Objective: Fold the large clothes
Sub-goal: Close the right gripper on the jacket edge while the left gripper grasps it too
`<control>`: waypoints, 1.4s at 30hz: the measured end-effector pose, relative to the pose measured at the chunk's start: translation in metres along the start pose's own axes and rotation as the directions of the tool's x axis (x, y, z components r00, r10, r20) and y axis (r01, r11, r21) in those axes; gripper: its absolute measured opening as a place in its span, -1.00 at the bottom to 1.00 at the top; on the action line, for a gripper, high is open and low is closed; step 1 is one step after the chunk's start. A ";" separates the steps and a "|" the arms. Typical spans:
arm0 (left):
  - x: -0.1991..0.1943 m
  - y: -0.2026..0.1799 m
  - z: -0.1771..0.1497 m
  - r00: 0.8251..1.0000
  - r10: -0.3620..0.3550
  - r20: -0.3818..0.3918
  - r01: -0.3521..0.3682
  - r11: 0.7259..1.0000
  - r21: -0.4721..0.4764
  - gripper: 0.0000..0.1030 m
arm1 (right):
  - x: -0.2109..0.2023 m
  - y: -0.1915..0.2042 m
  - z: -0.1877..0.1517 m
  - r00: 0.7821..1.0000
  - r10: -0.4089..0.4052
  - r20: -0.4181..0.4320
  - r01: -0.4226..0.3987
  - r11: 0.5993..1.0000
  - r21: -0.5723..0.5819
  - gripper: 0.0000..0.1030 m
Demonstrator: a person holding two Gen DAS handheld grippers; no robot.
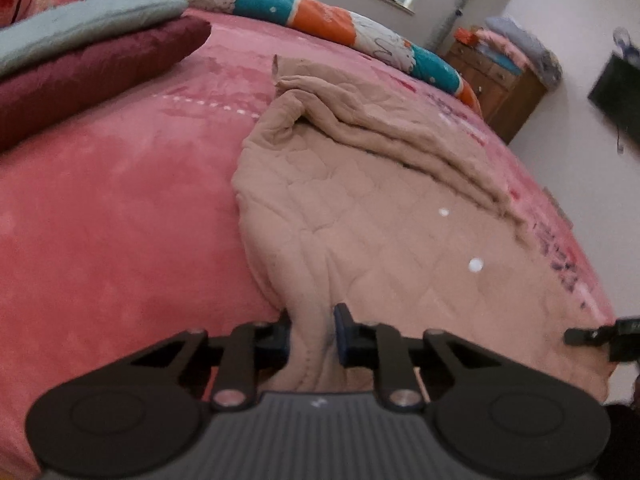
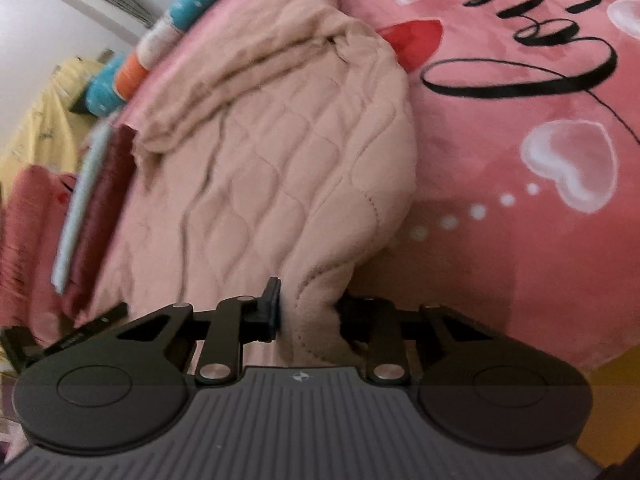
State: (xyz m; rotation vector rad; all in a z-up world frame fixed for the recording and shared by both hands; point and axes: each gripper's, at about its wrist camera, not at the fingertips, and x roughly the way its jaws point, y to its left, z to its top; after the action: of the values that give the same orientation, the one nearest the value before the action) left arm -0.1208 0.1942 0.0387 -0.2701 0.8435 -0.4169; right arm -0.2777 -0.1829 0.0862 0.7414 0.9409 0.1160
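Note:
A beige quilted garment (image 1: 360, 208) lies spread on a pink bed cover (image 1: 120, 220), with a bunched fold across its far part. My left gripper (image 1: 313, 332) is shut on the garment's near edge, a gathered strip of cloth pinched between its blue pads. In the right wrist view the same beige garment (image 2: 280, 152) fills the middle. There my right gripper (image 2: 308, 312) is shut on another bunch of the near hem, cloth squeezed between its fingers. The right gripper's tip (image 1: 592, 334) shows at the right edge of the left wrist view.
Folded grey and maroon bedding (image 1: 80, 60) is stacked at the far left of the bed. A rolled teal, orange and white quilt (image 1: 280, 4) lies along the far side. A wooden dresser (image 1: 500, 88) piled with cloth stands by the wall. The pink cover (image 2: 520, 160) carries hearts and black script.

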 end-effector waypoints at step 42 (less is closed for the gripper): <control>0.161 0.033 0.236 0.989 -0.030 0.143 0.076 0.942 -0.328 -0.62 | 0.131 -0.024 0.239 0.896 0.275 0.349 -0.395 0.853 0.341 -0.26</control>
State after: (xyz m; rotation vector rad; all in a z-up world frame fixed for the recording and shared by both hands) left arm 0.1637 0.1655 0.0699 -0.6298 0.7712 -0.3005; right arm -0.0207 -0.2752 0.0681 1.2756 0.5455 0.1194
